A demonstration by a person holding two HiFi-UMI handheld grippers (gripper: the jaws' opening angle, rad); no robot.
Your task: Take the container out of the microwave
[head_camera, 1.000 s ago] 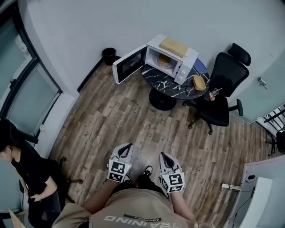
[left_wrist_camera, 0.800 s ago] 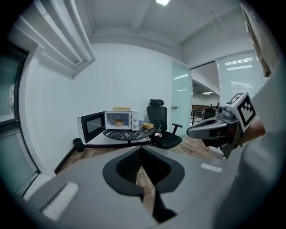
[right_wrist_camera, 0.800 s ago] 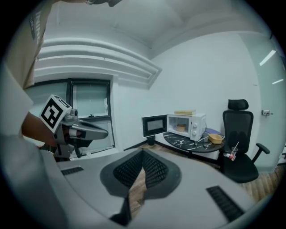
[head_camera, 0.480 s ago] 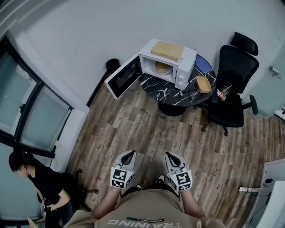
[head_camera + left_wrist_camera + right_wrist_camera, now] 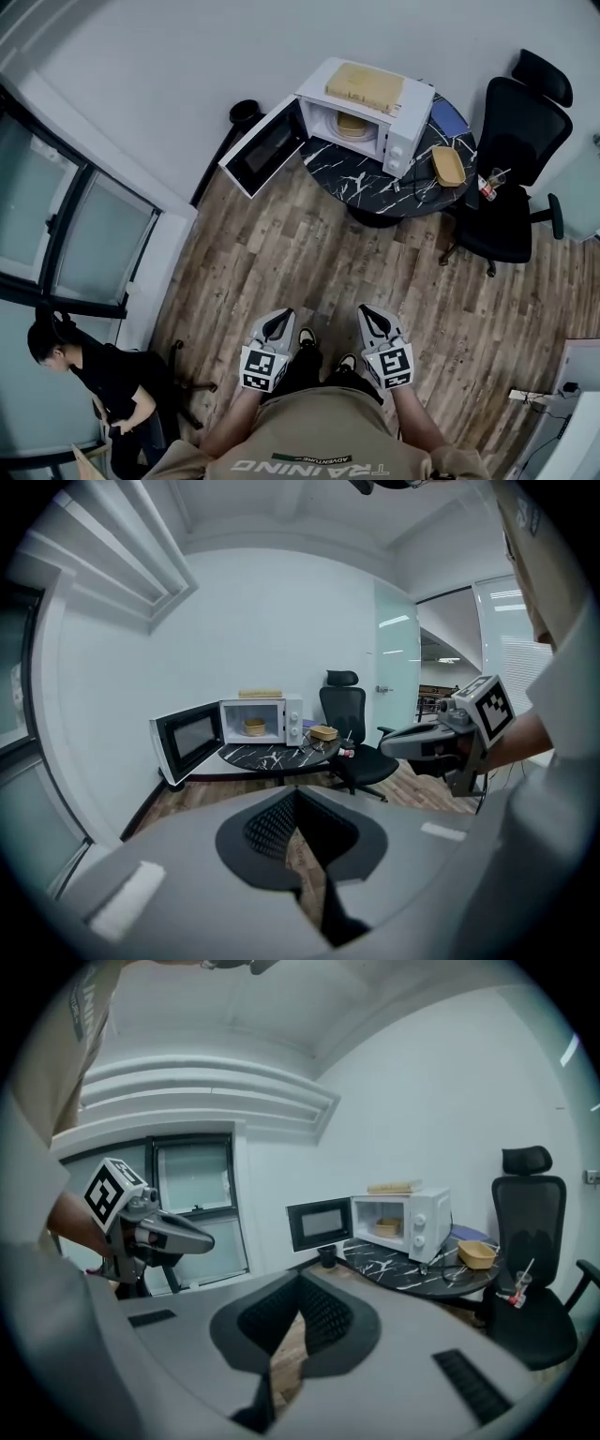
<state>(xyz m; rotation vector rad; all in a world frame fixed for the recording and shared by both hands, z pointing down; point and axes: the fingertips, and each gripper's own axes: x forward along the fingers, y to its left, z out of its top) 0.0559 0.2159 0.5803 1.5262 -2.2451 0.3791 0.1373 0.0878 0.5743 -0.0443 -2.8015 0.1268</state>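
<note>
A white microwave [image 5: 405,131] stands on a round black marble table [image 5: 361,176] with its door [image 5: 262,150] swung open to the left. Inside it sits a tan container [image 5: 352,126], also seen in the left gripper view [image 5: 254,727] and the right gripper view [image 5: 387,1228]. Both grippers are held low in front of my body, far from the table across the wooden floor. My left gripper [image 5: 277,323] and my right gripper [image 5: 373,320] are shut with nothing in them. In the gripper views the left gripper [image 5: 296,794] and the right gripper [image 5: 300,1279] both point toward the microwave.
A tan board [image 5: 366,86] lies on top of the microwave. A second tan container [image 5: 448,165] sits on the table's right side. A black office chair [image 5: 518,150] stands right of the table and a black bin [image 5: 246,114] by the wall. A person [image 5: 94,375] stands at the far left.
The head view has shifted, so the microwave and table sit a little further right in the frame. Both grippers stay shut and low in front of my body.
</note>
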